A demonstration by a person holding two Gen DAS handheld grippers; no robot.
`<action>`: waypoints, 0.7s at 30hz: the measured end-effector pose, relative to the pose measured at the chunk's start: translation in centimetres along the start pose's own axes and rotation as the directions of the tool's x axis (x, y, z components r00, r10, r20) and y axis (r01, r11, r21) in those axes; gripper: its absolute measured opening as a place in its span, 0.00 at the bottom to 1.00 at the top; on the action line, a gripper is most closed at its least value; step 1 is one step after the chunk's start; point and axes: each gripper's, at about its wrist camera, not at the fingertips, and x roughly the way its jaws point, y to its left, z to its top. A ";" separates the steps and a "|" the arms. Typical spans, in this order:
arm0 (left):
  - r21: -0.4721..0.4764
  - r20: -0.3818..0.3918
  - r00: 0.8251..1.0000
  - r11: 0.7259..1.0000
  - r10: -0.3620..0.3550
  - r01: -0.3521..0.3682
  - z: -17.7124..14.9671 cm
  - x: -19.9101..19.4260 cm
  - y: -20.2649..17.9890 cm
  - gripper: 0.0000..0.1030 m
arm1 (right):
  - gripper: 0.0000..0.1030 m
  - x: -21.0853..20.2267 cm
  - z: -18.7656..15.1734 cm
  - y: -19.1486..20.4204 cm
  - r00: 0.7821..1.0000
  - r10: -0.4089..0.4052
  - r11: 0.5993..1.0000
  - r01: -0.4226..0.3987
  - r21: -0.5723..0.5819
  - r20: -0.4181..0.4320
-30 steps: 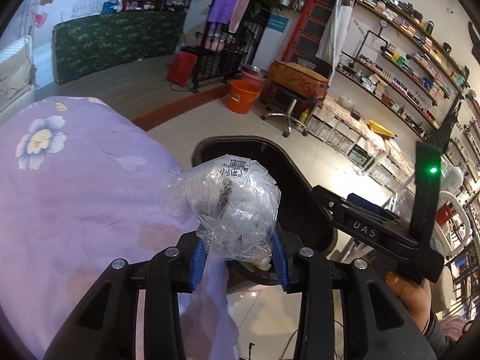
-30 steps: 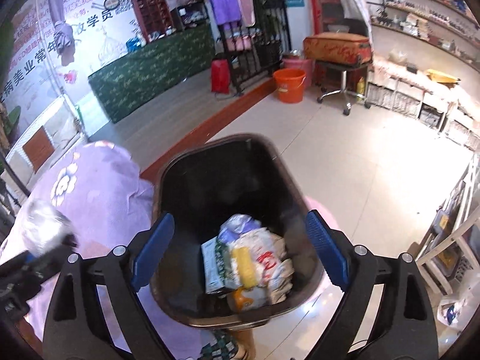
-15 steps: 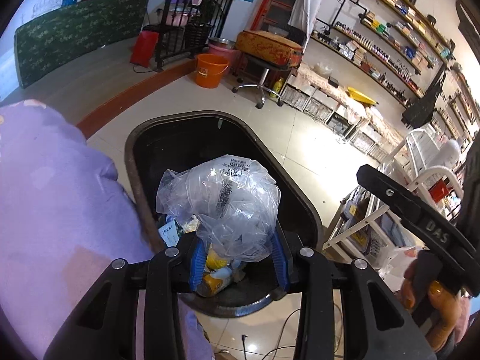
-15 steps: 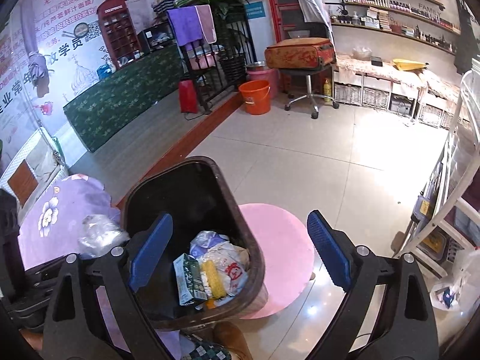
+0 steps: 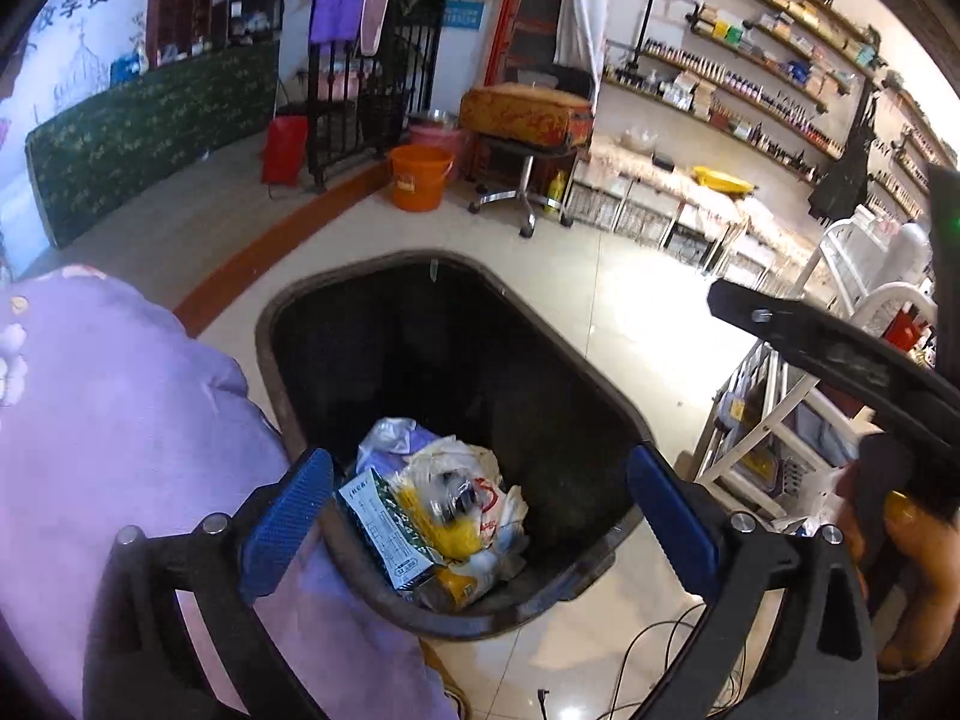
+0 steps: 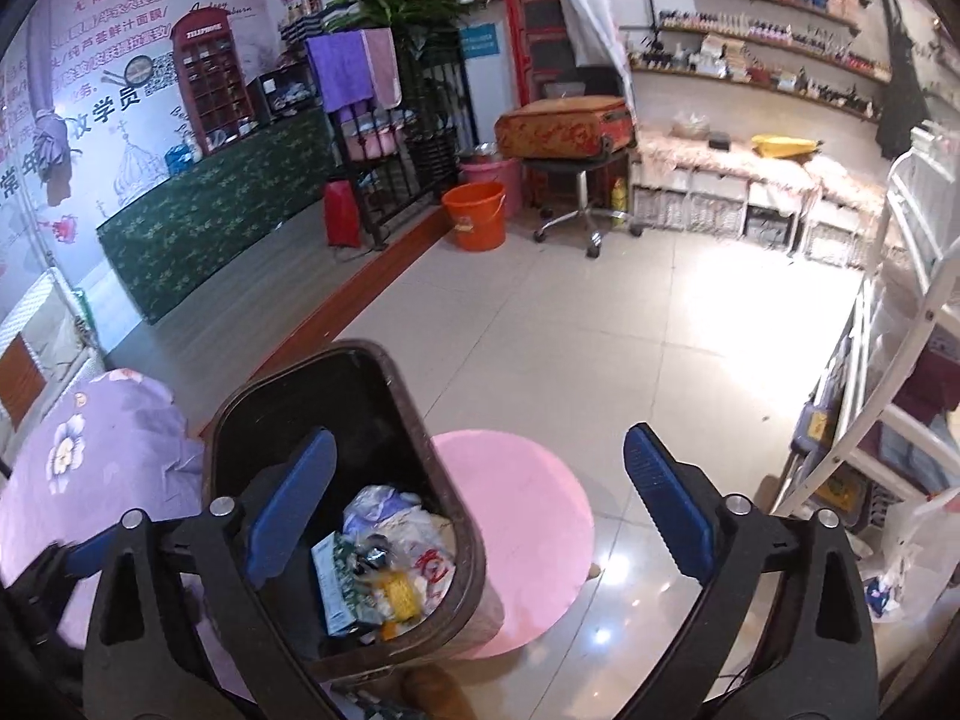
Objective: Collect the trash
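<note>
Left claw (image 5: 480, 519) hangs spread wide and empty right above the black bin (image 5: 282, 384), the trash pile (image 5: 438, 516) sitting straight below it, while the right claw (image 6: 480, 507), also spread empty, hovers off to the bin's right.

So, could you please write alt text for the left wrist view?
The left hand-held gripper, open and empty, hovers over a dark trash bin holding crumpled bags and wrappers. A purple floral cloth lies at left, shop shelves behind.
</note>
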 end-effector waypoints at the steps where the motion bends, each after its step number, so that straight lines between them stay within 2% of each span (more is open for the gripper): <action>1: -0.002 0.018 1.000 1.000 0.000 0.000 -0.2 -0.8 0.1 0.94 | 0.95 -0.2 0.0 0.1 1.000 -0.010 1.000 0.010 -0.002 0.011; 5: -0.033 0.077 0.997 0.999 0.024 -0.021 -0.9 -3.6 0.9 0.94 | 0.95 -1.0 -0.1 1.2 0.999 -0.019 1.000 0.020 -0.014 0.042; 9: -0.034 0.138 0.986 0.996 0.091 -0.088 -2.0 -6.7 2.2 0.94 | 0.95 -2.1 -0.4 3.6 0.995 -0.029 0.997 0.036 -0.070 0.099; 14: -0.117 0.210 0.955 0.975 0.212 -0.191 -3.9 -10.8 5.0 0.94 | 0.95 -3.7 -2.1 8.8 0.988 0.044 0.983 -0.017 -0.185 0.147; 17: -0.178 0.225 0.929 0.949 0.296 -0.259 -5.0 -13.0 6.8 0.94 | 0.95 -4.9 -3.1 12.2 0.981 0.110 0.960 -0.063 -0.274 0.161; 20: -0.251 0.223 0.899 0.914 0.376 -0.320 -6.0 -14.9 8.4 0.94 | 0.95 -6.2 -4.4 15.5 0.971 0.188 0.928 -0.128 -0.349 0.145; 21: -0.286 0.223 0.884 0.894 0.411 -0.344 -6.6 -15.7 9.1 0.94 | 0.95 -6.7 -5.0 16.8 0.967 0.212 0.917 -0.148 -0.371 0.138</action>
